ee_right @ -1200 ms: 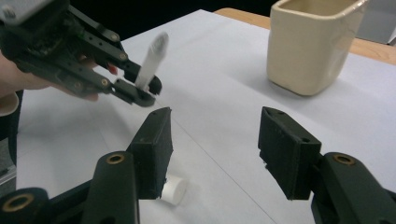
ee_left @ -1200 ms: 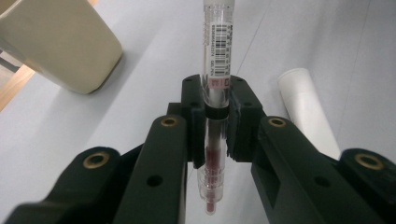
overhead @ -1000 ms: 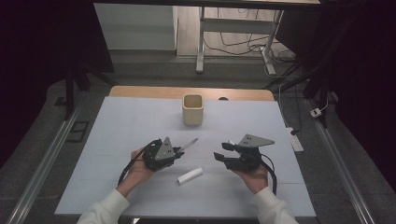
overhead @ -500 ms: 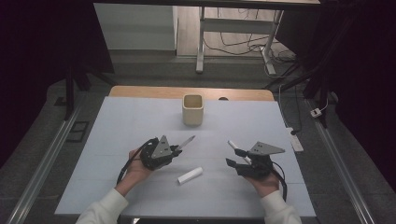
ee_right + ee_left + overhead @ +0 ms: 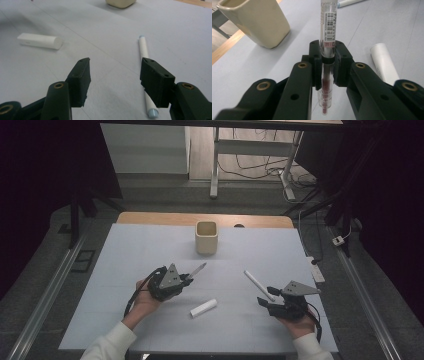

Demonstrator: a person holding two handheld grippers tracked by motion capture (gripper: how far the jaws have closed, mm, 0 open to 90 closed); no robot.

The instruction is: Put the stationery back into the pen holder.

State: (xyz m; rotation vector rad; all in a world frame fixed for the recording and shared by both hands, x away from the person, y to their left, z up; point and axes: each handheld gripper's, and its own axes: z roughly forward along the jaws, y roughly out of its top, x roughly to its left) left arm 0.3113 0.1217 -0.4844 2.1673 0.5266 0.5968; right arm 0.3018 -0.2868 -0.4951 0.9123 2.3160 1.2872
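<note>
Left gripper (image 5: 325,62) fingers are pinching a clear, barcode-labelled tube (image 5: 327,30) — its lower end is blurring out between the arms. Right gripper (image 5: 113,75) fingers, just opening, are standing spread and empty; a slim white stick (image 5: 145,57) is lying at 1 o'clock on the matte surface (image 5: 112,30) — partly hidden behind one finger.

A pale sheet (image 5: 125,250) covered a wooden table (image 5: 150,218). At twelve o'clock beyond it stood a metal desk frame (image 5: 215,160) over tangled cables (image 5: 260,167) on a grey floor (image 5: 150,190). Both sides lay dark.
</note>
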